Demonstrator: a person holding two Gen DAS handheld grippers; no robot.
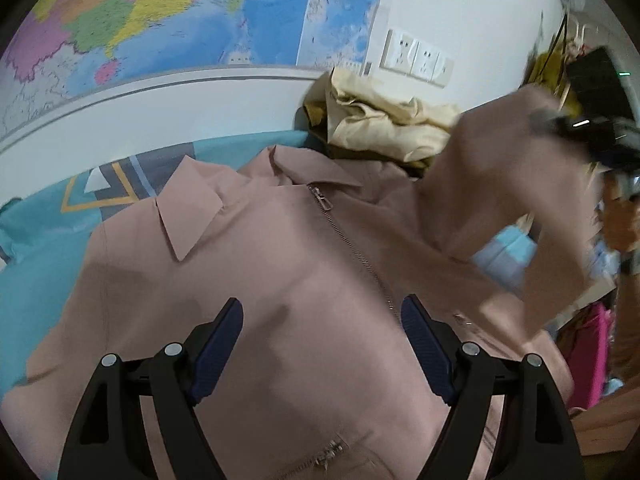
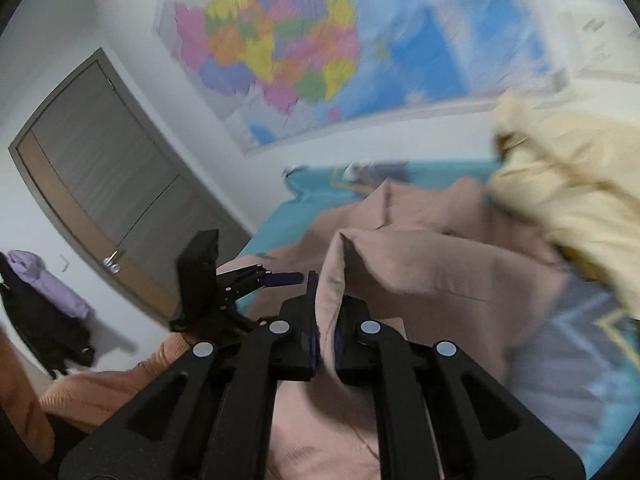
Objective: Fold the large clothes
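A dusty-pink zip jacket (image 1: pixel 280 248) lies front up on the bed, collar (image 1: pixel 188 216) toward the wall and its zipper (image 1: pixel 344 236) closed. My left gripper (image 1: pixel 322 308) hovers just above the jacket's chest, open, with nothing between its blue pads. My right gripper (image 2: pixel 326 304) is shut on a fold of the jacket's sleeve (image 2: pixel 420 272) and holds it lifted off the bed. From the left wrist view that raised sleeve (image 1: pixel 500 184) hangs blurred from the right gripper (image 1: pixel 560 124) at the upper right. The left gripper (image 2: pixel 280 280) shows in the right wrist view, just left of the held fold.
A crumpled cream garment (image 1: pixel 384 128) is piled on the bed by the wall, behind the jacket's collar. A teal patterned bedsheet (image 1: pixel 40 264) lies beneath. A wall map (image 1: pixel 160 20) and sockets (image 1: pixel 416 58) are behind. A grey door (image 2: pixel 100 184) and hanging clothes (image 2: pixel 40 304) stand left.
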